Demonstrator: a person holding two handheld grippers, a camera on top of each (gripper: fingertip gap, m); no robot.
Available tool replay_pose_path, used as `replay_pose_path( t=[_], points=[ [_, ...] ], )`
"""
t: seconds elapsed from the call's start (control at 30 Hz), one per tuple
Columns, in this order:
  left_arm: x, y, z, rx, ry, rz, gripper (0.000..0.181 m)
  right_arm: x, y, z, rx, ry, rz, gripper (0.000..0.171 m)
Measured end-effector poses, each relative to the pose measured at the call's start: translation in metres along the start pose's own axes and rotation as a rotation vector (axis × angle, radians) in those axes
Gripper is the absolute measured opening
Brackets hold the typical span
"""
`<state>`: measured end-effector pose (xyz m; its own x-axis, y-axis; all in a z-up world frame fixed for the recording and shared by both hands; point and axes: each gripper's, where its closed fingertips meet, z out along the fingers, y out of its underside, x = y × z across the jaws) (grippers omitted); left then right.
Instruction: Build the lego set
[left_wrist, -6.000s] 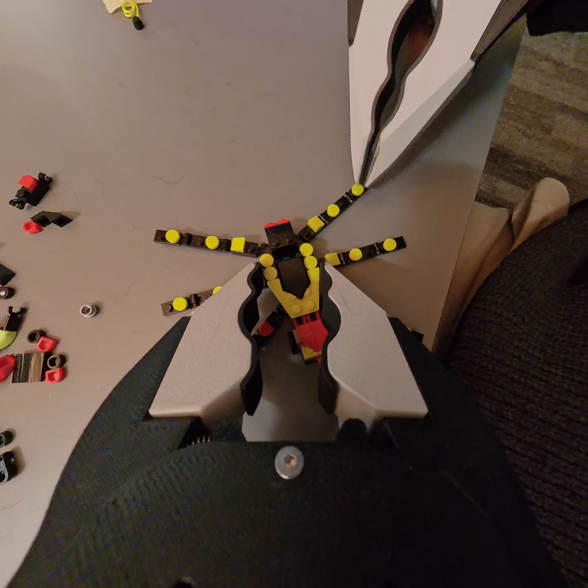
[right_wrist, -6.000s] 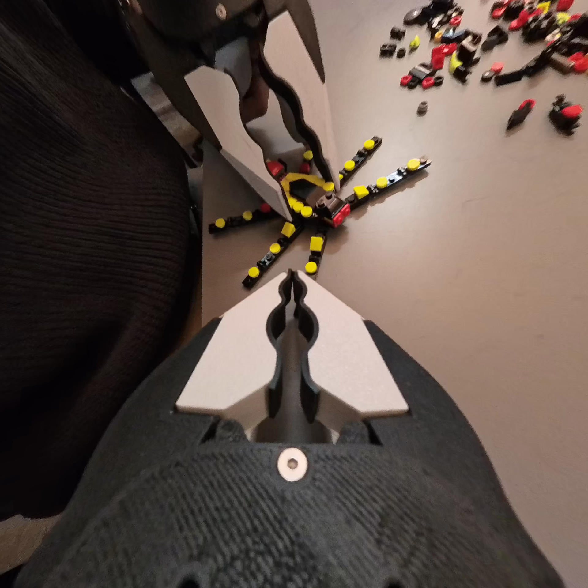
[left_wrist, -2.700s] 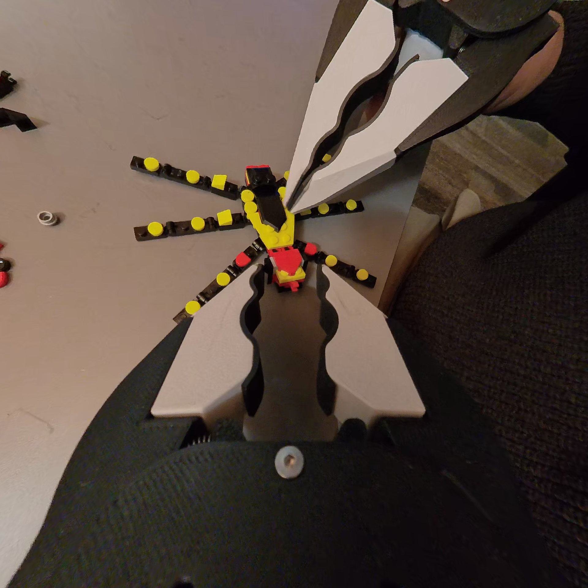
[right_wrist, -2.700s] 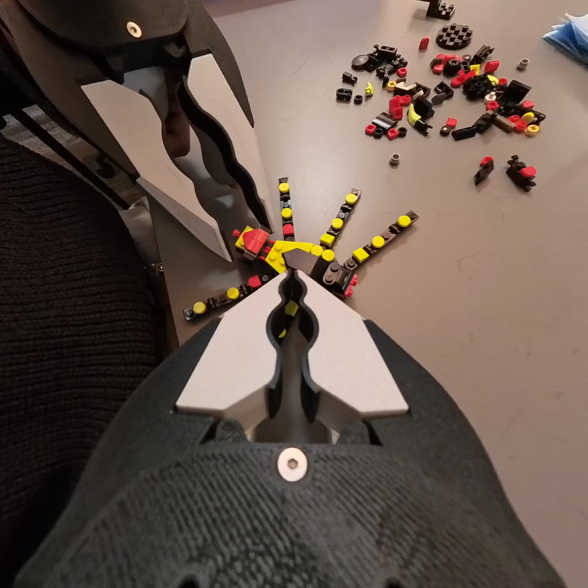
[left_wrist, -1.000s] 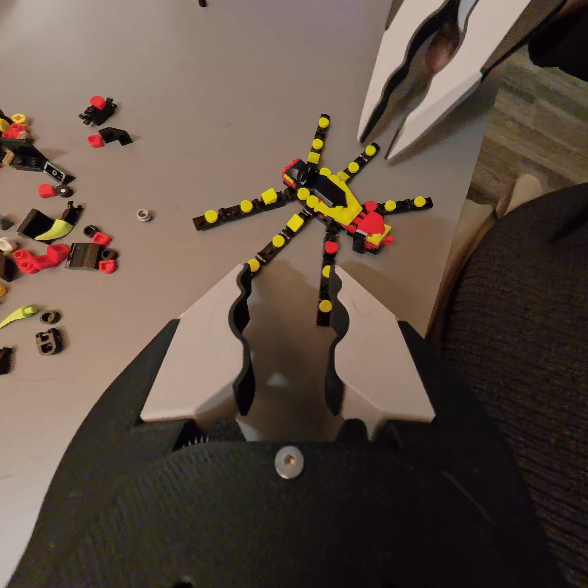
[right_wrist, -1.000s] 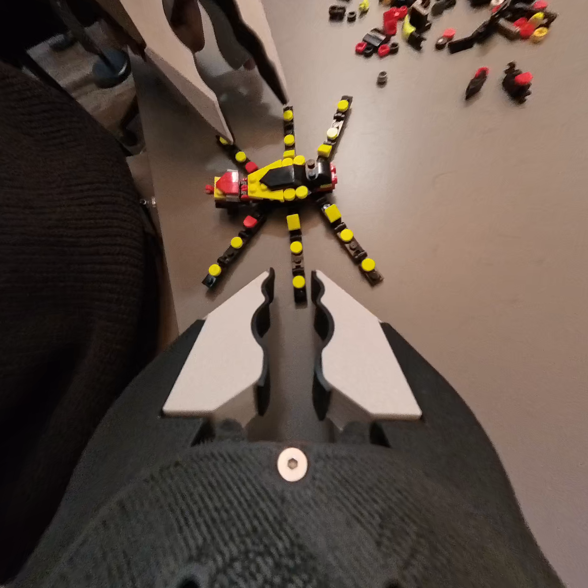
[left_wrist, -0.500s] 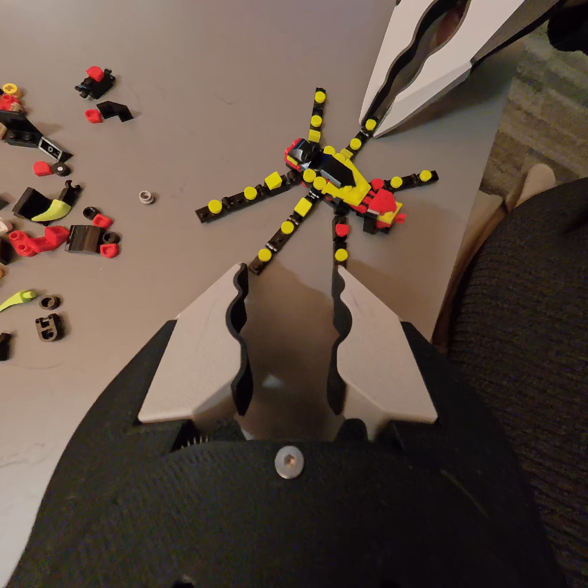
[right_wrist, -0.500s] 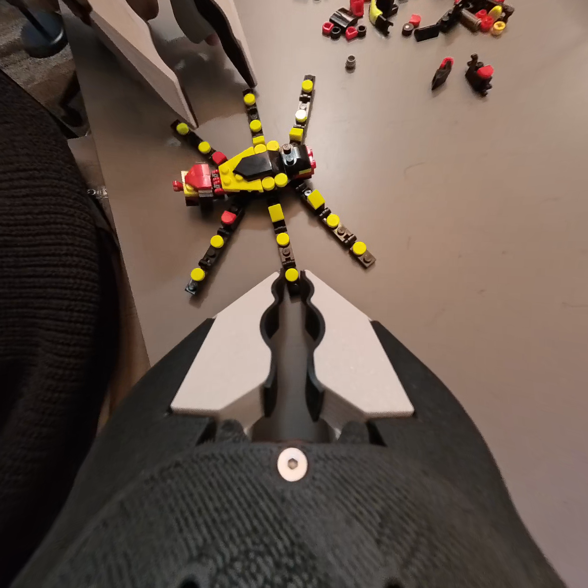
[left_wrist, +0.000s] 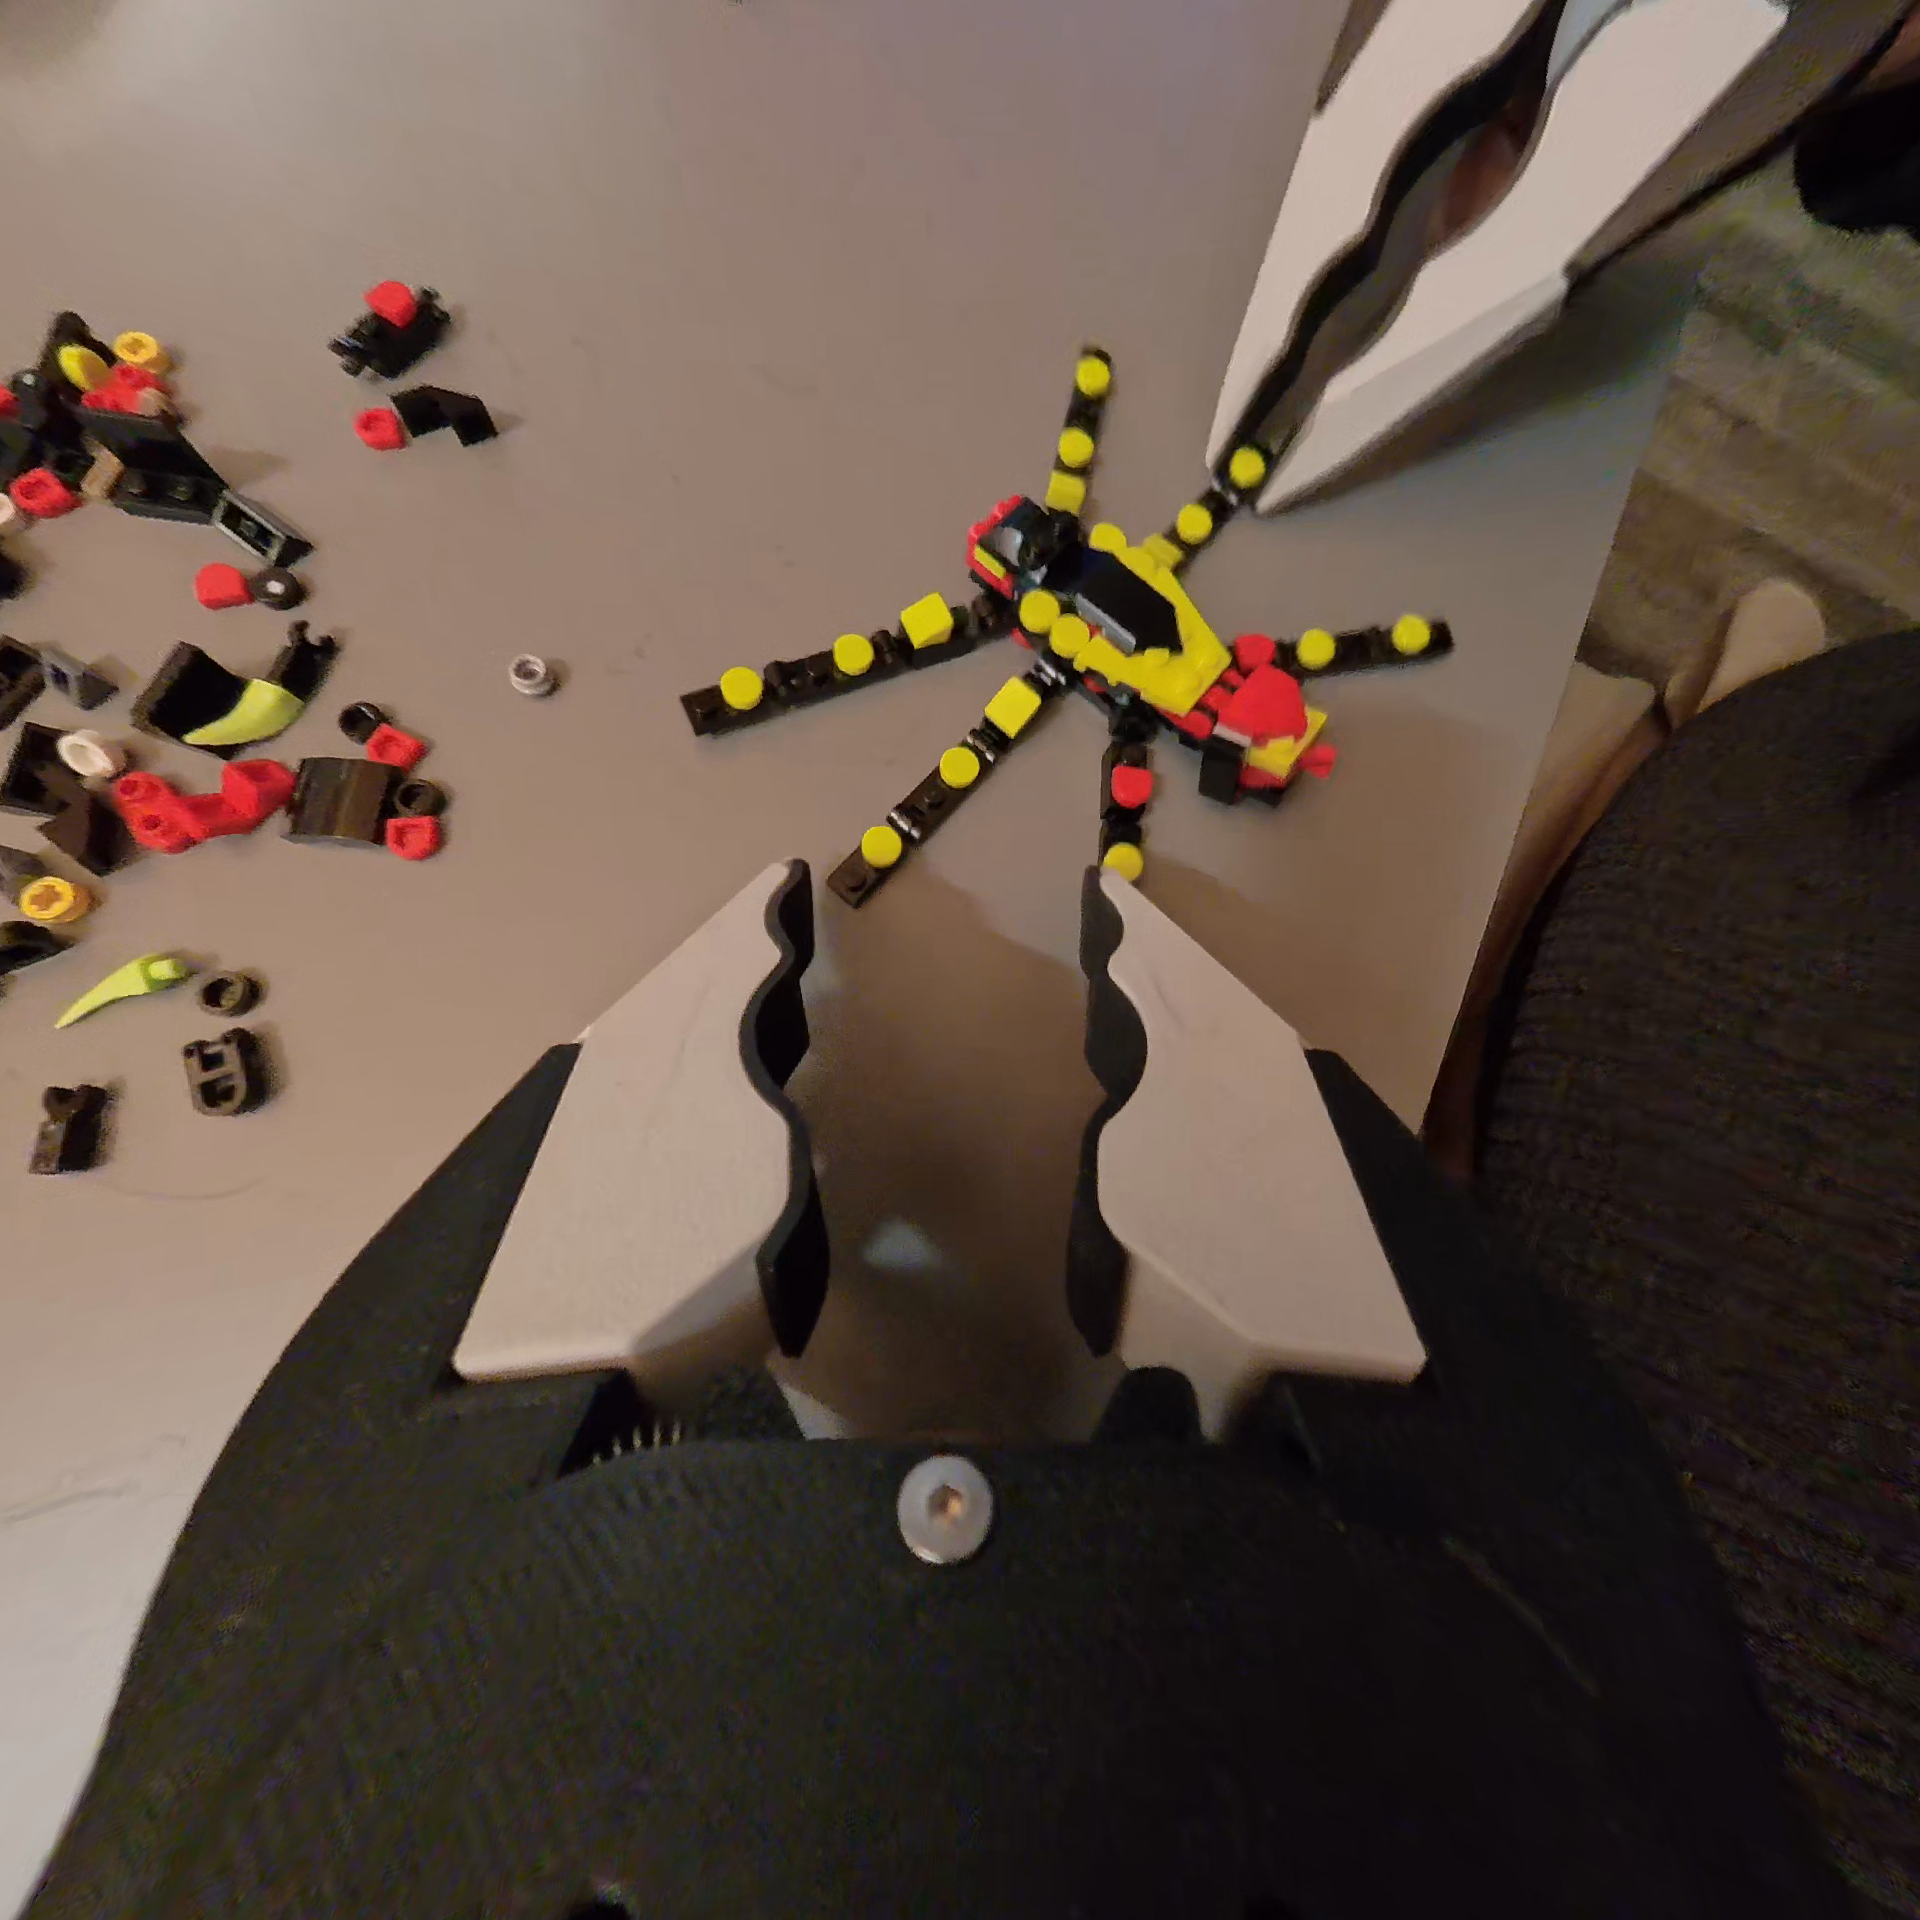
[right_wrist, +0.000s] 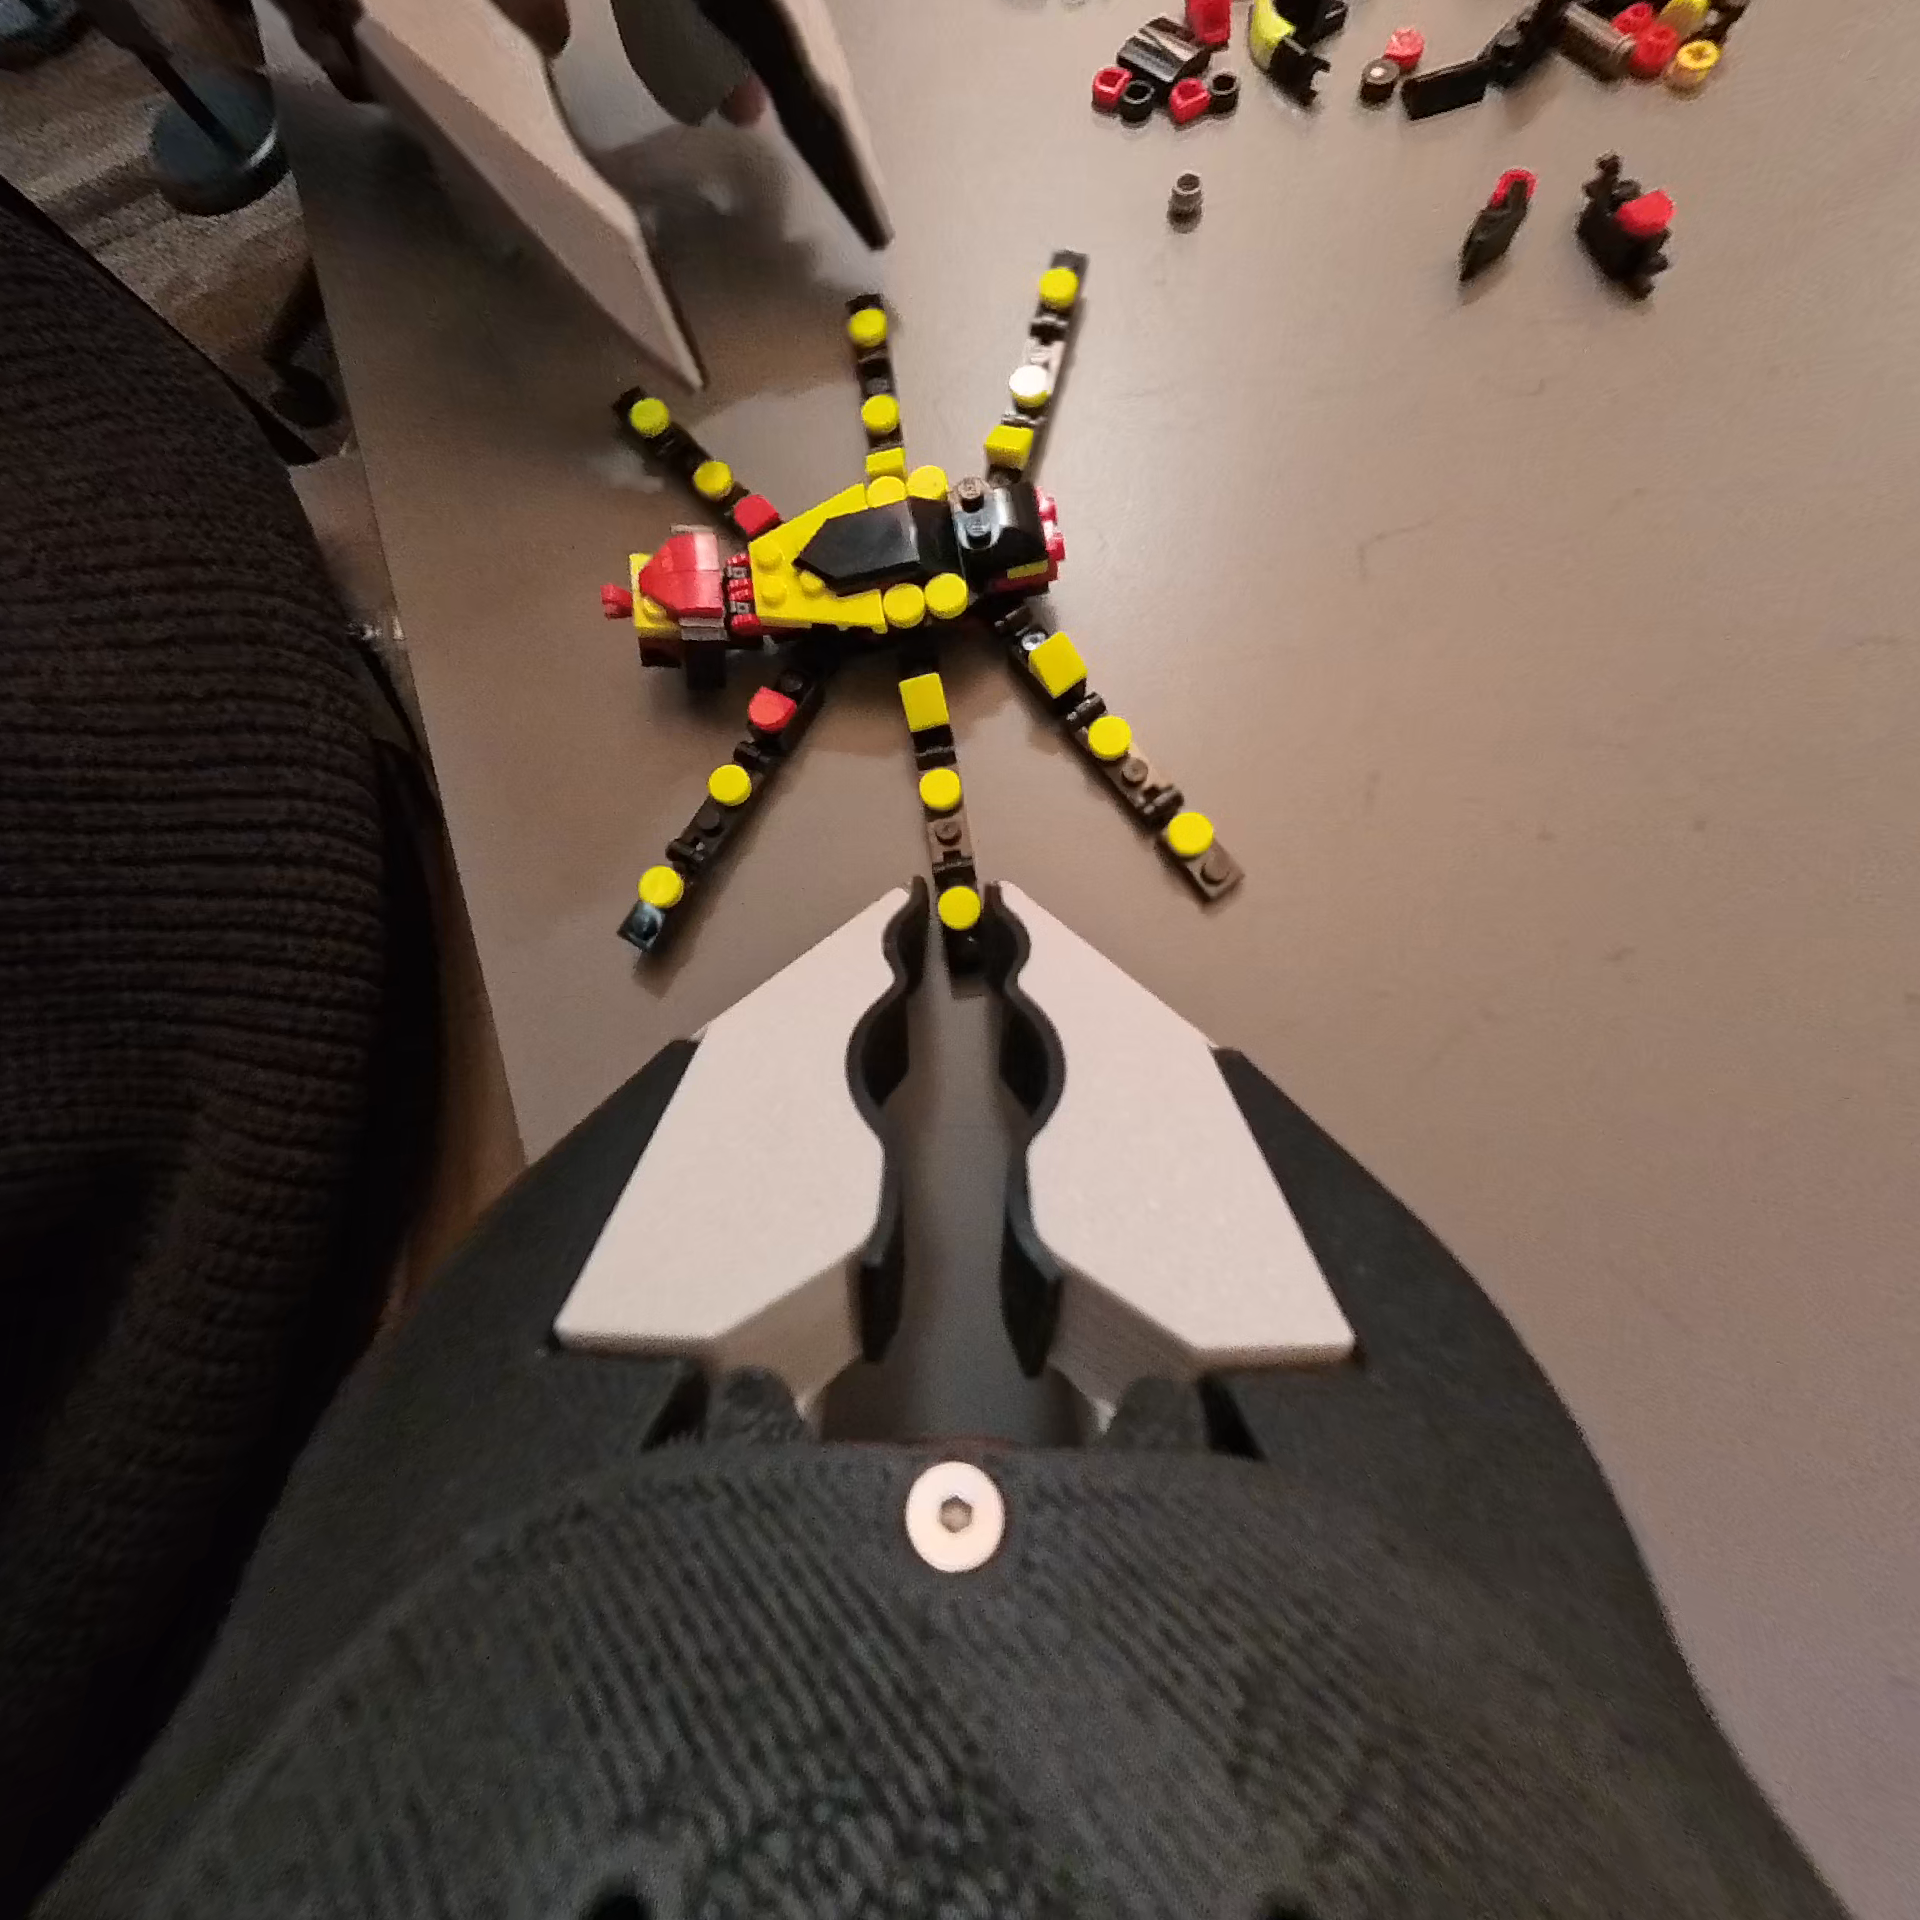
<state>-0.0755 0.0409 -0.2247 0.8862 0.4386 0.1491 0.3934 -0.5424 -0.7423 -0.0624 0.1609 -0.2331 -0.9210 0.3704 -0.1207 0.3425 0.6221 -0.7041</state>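
The lego spider (right_wrist: 894, 566) serves as the reference object; it lies flat on the grey bench (right_wrist: 1455, 935), close to the bench edge nearest the person. In the right wrist view, the right claw (right_wrist: 958, 902) sits directly in front of the spider, with its fingers drawn in to a narrow gap around the tip of the middle near leg (right_wrist: 940, 790); the yellow stud at that tip lies between the fingertips, and the fingers appear to be closed on the leg. Two further legs spread to either side of the held one, and three more extend from the far side of the body. The spider body is yellow and black, with a red and yellow tail end toward the bench edge and a black and red head end pointing away from it. In the left wrist view, the left claw (left_wrist: 943, 883) stands wide open and holds nothing; its right fingertip is just beside the tip of a leg. Beyond the spider, away from the bench edge, a small grey round piece (left_wrist: 535, 673) lies alone, and farther out are scattered loose pieces (left_wrist: 208, 727) in black, red and yellow.
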Motion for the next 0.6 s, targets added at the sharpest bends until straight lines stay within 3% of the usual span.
replay_pose_path(
  t=[0.1,0.27,0.43,0.6],
  points=[
    [-0.004,-0.007,-0.001,0.004,-0.026,-0.087,0.047,-0.011,-0.004,0.005,0.001,-0.042,0.015,0.009],
    [0.020,-0.025,0.002,0.022,0.050,-0.247,0.057,-0.040,-0.020,0.024,0.009,-0.123,0.084,0.012],
    [0.028,-0.027,0.014,-0.015,-0.035,-0.119,0.057,-0.062,-0.028,0.034,0.002,-0.165,0.049,0.018],
    [0.029,-0.023,0.026,-0.046,-0.111,0.002,0.054,-0.053,-0.036,0.019,0.065,-0.147,0.059,0.022]
  ],
)
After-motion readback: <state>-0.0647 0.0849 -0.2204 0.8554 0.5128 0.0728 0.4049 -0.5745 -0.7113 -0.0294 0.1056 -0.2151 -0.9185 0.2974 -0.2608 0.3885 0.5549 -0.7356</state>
